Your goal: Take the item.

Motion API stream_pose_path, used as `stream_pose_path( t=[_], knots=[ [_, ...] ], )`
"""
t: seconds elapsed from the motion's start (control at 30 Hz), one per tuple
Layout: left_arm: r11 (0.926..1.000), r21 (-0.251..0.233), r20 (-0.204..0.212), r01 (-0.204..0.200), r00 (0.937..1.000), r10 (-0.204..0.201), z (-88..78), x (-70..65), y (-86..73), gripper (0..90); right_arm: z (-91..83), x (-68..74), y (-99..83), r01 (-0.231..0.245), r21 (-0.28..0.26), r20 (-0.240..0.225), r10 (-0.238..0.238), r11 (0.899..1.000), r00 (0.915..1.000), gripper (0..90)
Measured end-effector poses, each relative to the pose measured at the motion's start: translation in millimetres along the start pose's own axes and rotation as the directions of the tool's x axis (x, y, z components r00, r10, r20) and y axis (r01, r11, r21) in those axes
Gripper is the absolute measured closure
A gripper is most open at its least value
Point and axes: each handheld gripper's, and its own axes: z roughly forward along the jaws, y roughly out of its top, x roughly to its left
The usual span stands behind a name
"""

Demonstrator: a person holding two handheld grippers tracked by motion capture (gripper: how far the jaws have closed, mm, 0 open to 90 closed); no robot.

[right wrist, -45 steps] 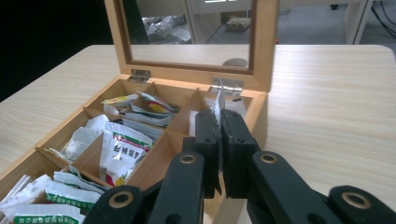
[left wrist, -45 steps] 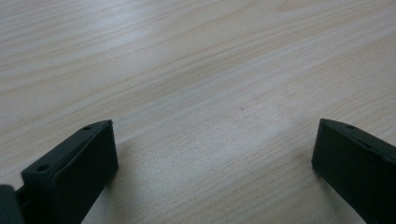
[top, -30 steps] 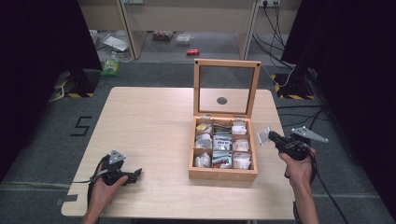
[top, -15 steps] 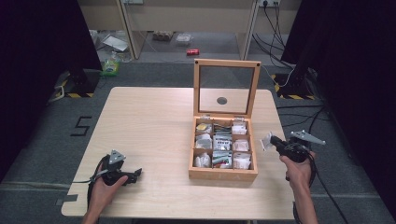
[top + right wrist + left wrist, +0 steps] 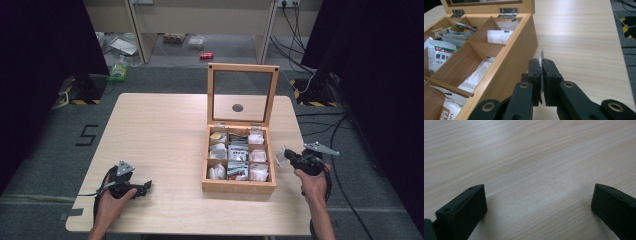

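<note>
A wooden box [image 5: 239, 185] with its glass lid [image 5: 242, 95] upright stands right of the table's middle; its compartments hold several paper sachets [image 5: 235, 154]. My right gripper [image 5: 286, 157] hovers just right of the box, shut on a thin white sachet [image 5: 541, 55] whose edge pokes up between the jaws. In the right gripper view the box wall [image 5: 509, 67] runs along the left, with sachets [image 5: 498, 36] inside. My left gripper [image 5: 146, 188] rests on the table near the front left corner, open, with only bare wood [image 5: 536, 182] between its jaws.
The table's right edge [image 5: 300, 165] lies close beside my right hand. Cables [image 5: 345, 125] and floor clutter [image 5: 120, 67] lie around the table. A broad bare stretch of tabletop [image 5: 155, 130] spreads left of the box.
My right gripper has sunk a little beside the box, still holding the sachet. The left gripper has not moved.
</note>
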Motion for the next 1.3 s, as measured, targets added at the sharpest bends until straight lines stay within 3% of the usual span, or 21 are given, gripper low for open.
stream_pose_path(
  t=[0.5,1.1,1.2,1.3],
  knots=[
    [1.0,0.0,0.0,0.0,1.0,0.0,0.0,0.0,0.0,0.0,12.7,0.7,-10.9,0.0,0.059,0.001,0.0,0.998,1.0,85.1],
    [1.0,0.0,0.0,0.0,1.0,0.0,0.0,0.0,0.0,0.0,18.4,-10.2,-20.6,-0.02,0.107,0.032,0.016,0.994,0.9994,82.4],
    [1.0,0.0,0.0,0.0,1.0,0.0,0.0,0.0,0.0,0.0,19.1,-12.2,-21.6,-0.017,0.115,0.034,0.013,0.993,0.9993,80.0],
    [1.0,0.0,0.0,0.0,1.0,0.0,0.0,0.0,0.0,0.0,20.5,-14.9,-22.5,-0.025,0.137,0.033,0.021,0.99,0.9992,72.0]
  ],
)
